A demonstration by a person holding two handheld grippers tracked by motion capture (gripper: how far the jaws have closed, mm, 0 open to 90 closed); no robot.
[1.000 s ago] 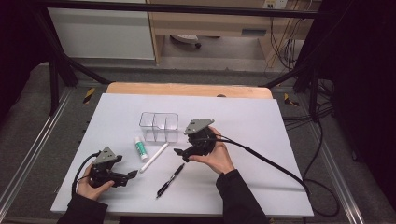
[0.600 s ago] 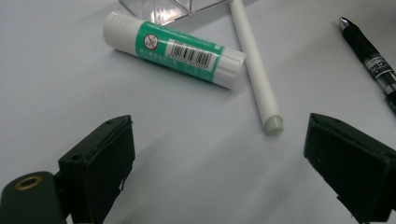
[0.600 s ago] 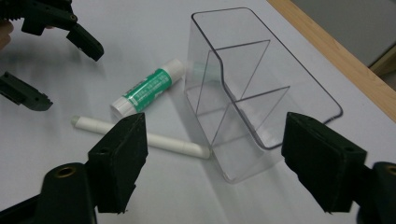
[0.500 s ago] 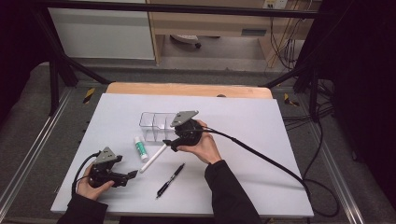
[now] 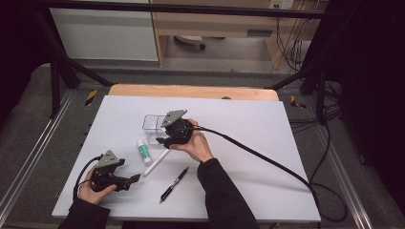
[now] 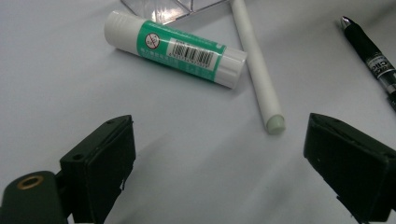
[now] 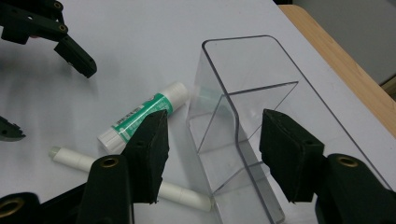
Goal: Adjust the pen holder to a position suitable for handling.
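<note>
High view, near edge: the left gripper [image 5: 125, 180] rests in the person's hand on the white sheet [image 5: 267, 143], toward the sheet's near left corner, well short of the clear box [image 5: 152, 125].
Left gripper's jaws: released, spread wide apart with bare sheet between them, seen best in the left gripper view [image 6: 219, 163].
Pen: the black pen [image 5: 174, 184] lies on the sheet nearer than the box and to its right, apart from both grippers; the left gripper view shows its printed barrel [image 6: 373, 56], which the high view leaves too small to read.
Marker: a white marker [image 5: 156, 163] lies slanted between the pen and the box; the left gripper view shows its pale green end [image 6: 275, 125].
Glue stick: a green-and-white glue stick [image 5: 143, 150] lies just left of the box's near corner, its barcode plain in the left gripper view [image 6: 175, 48].
Right gripper: its jaws [image 7: 212, 149] stand released, one on each side of the box's near wall [image 7: 233, 140], not pressing it; the high view puts it at the box's near right [image 5: 165, 141].
Box inside: the right gripper view shows its dividers.
Room: open sheet lies right of and beyond the box to the wooden table edge [image 5: 191, 91].
Change: the right gripper has come left onto the box; the left has stayed put.
</note>
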